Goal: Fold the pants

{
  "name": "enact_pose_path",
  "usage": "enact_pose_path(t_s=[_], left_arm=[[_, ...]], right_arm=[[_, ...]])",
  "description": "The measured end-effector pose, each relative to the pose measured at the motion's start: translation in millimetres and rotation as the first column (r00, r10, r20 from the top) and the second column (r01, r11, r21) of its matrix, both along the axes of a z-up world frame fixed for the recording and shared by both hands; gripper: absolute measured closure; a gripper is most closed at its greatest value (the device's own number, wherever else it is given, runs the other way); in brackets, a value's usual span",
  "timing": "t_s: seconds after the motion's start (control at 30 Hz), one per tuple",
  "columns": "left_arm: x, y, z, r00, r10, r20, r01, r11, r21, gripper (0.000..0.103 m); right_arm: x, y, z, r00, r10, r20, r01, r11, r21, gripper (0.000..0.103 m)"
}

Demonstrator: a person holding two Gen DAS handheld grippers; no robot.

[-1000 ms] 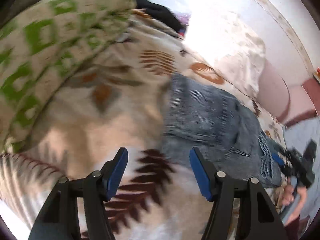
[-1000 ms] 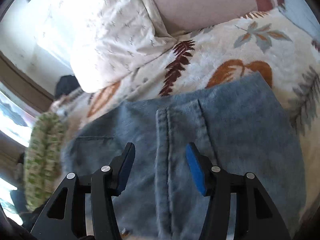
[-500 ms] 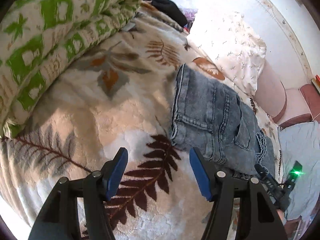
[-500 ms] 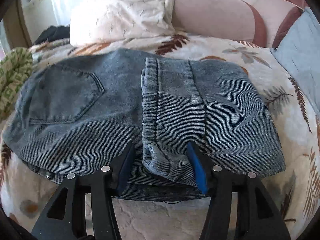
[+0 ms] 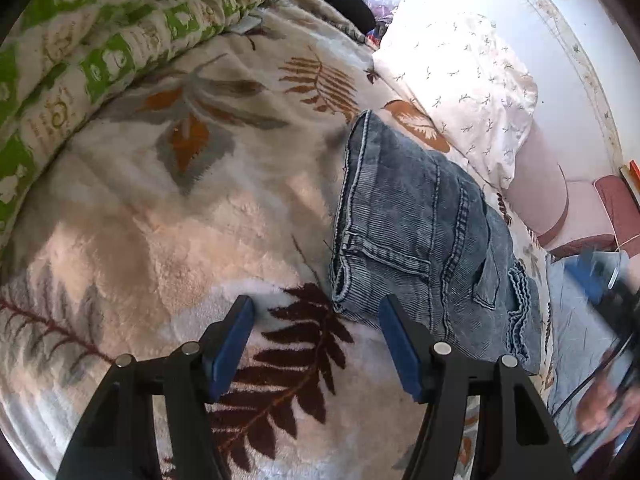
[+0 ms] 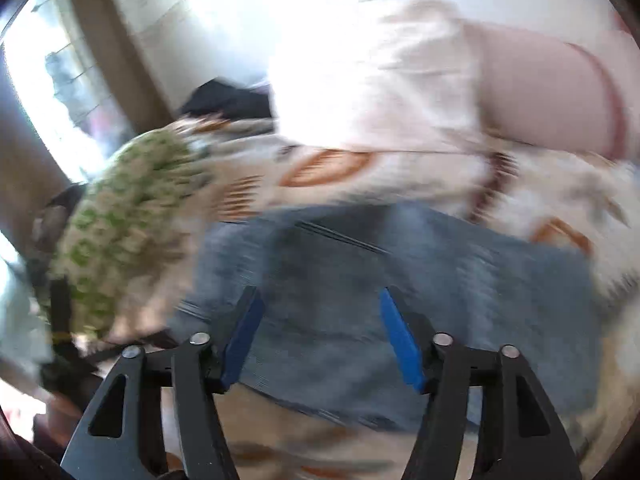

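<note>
Folded jeans (image 5: 424, 236) on leaf-print blanket (image 5: 168, 220); no readable labels. Left gripper (image 5: 316, 340) spread, empty; right gripper (image 6: 320, 332) just opening, nothing pinched.

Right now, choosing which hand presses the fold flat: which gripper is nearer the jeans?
Right. The right gripper hangs directly over the jeans, open; the left gripper hovers over blanket beside their corner.

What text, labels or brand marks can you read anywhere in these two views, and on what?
None readable.
Green-patterned quilt: printed ornaments that may include lettering, too small and distorted to read.
Folded jeans: no visible label or tag.
Leaf-print blanket: leaves only, no text.
Right wrist view: motion-blurred, nothing legible.
</note>
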State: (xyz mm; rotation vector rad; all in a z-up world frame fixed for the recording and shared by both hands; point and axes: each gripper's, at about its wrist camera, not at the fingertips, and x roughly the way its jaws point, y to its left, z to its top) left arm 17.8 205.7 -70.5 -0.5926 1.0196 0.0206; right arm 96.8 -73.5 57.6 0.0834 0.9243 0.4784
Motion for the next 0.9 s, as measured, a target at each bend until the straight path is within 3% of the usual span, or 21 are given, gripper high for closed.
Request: enact_pose_path(t_s=[0.17, 0.4, 0.6, 0.77, 0.83, 0.9], left_arm=[[9.4, 4.8, 6.9, 0.997, -0.003, 0.075, 0.004, 1.000, -0.010, 0.036], [19.1, 2.3, 3.3, 0.990, -0.045, 0.134, 0.047, 0.999, -0.010, 0.038], [30.1, -5.0, -6.2, 0.985, -0.109, 0.135, 0.119, 0.991, -0.064, 0.070], [37.6, -14.4, -14.8, 0.983, -0.132, 0.128, 0.139, 0.989, -0.052, 0.076], [40.7, -12.4, -18.4, 0.985, -0.118, 0.128, 0.128, 0.989, -0.073, 0.081], [43.1, -11.6, -21.2, 0.986, -0.110, 0.128, 0.122, 0.988, -0.094, 0.084]], right_arm=[[48.6, 96.1, 11.5, 0.982, 0.165, -0.087, -0.169, 0.985, -0.035, 0.039], [88.6, 195.6, -30.2, 0.941, 0.257, -0.220, -0.297, 0.939, -0.174, 0.039], [114.1, 221.8, -66.7, 0.919, 0.247, -0.307, -0.326, 0.914, -0.242, 0.039], [118.2, 232.1, -96.6, 0.908, 0.230, -0.349, -0.355, 0.865, -0.353, 0.039], [119.8, 228.8, -108.9, 0.917, 0.207, -0.340, -0.338, 0.857, -0.389, 0.043], [121.0, 224.1, -116.1, 0.929, 0.177, -0.325, -0.309, 0.854, -0.419, 0.067]])
